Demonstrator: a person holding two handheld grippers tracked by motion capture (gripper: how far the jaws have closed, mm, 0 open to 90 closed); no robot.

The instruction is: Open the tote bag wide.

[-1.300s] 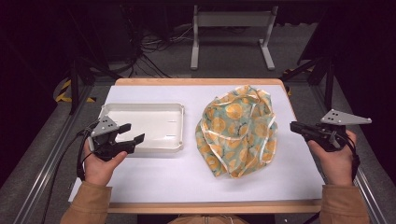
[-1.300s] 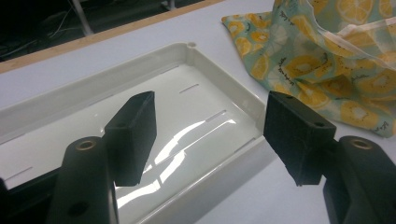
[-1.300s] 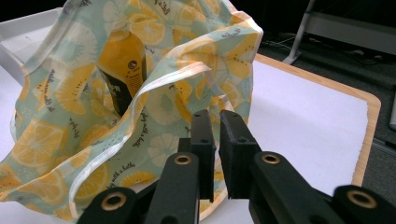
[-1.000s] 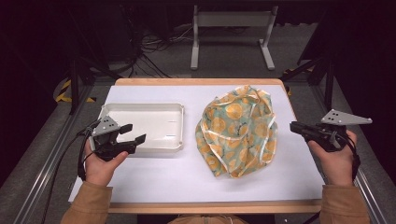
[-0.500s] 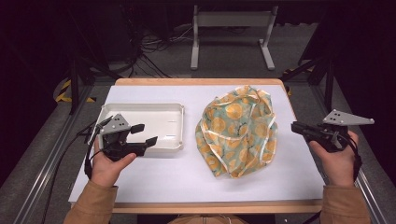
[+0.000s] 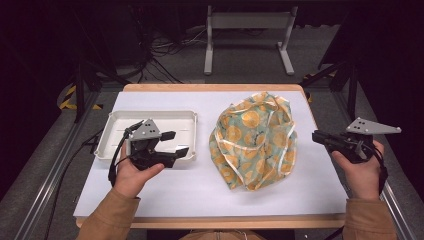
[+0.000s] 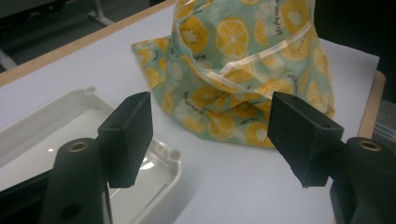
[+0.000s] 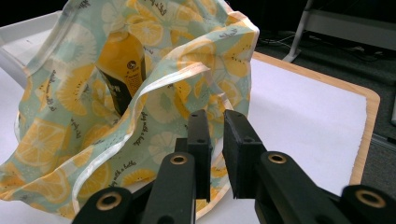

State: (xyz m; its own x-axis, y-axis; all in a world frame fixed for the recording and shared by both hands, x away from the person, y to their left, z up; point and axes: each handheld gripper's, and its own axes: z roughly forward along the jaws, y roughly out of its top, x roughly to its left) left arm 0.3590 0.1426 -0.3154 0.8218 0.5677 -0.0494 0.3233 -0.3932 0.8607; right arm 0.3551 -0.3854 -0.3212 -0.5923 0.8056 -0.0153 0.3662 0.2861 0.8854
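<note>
A cloth bag (image 6: 255,140) printed with lemon slices sits slumped on the white table top, right of centre. Through its mouth, in the right gripper view, I see a yellow bottle (image 8: 122,65) inside the bag (image 8: 74,93). My left gripper (image 6: 179,143) hovers over the front right corner of a white tray (image 6: 150,116), open and empty, its jaws pointing at the bag (image 7: 243,60). The left gripper (image 7: 210,135) is still a hand's width short of the cloth. My right gripper (image 6: 315,136) hangs at the table's right edge, jaws nearly together with nothing between them (image 8: 215,126), aimed at the bag's side.
The tray (image 7: 163,158) is shallow, with nothing in it, and lies on the left half of the table. A wooden table rim (image 6: 210,87) runs along the far edge. Beyond it stand a metal frame (image 6: 247,22) and floor cables (image 6: 165,50).
My left gripper has moved right and slightly up, from the tray's left front to its right front corner, nearer the bag. The right gripper and the bag have stayed put.
</note>
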